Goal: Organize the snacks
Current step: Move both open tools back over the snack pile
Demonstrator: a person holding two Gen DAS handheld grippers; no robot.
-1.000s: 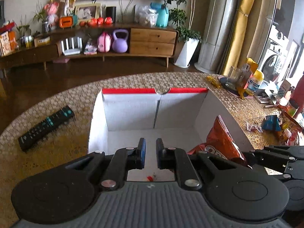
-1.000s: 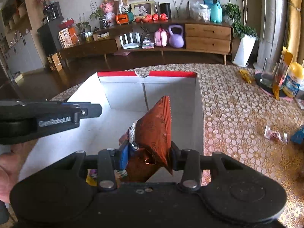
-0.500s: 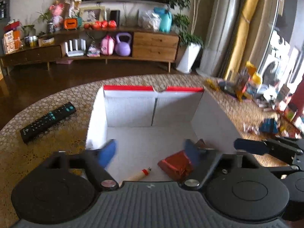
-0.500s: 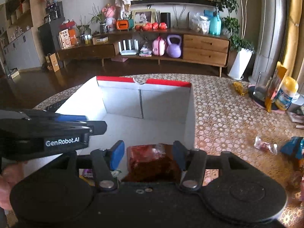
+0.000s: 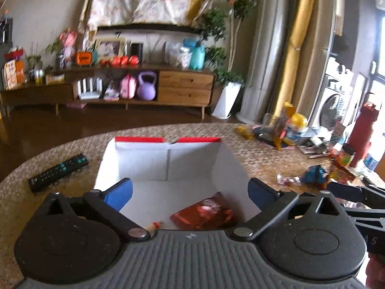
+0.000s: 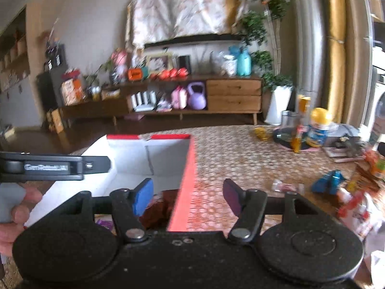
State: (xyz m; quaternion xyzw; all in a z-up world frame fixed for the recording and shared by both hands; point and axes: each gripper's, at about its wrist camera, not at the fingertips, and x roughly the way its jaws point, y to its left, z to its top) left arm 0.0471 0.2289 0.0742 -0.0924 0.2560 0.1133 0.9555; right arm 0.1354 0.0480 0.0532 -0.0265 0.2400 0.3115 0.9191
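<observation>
A white box with a red rim [image 5: 142, 140] stands on the table; it also shows in the right wrist view [image 6: 185, 175]. A red-brown snack bag [image 5: 204, 213] lies flat on the box floor near the right wall, partly seen in the right wrist view [image 6: 156, 210]. A small sausage stick [image 5: 154, 225] lies beside it. My left gripper [image 5: 190, 192] is open and empty over the box. My right gripper [image 6: 187, 196] is open and empty above the box's right wall.
A black remote [image 5: 57, 172] lies left of the box. Loose snacks lie on the table at right: a blue packet [image 6: 329, 180], a small wrapped candy [image 6: 286, 187], a red-white bag [image 6: 358, 214]. Bottles and clutter [image 5: 293, 127] stand at the far right.
My right gripper opened and let go of the red-brown bag, which now lies in the box, then moved right over the box wall. My left gripper opened wide.
</observation>
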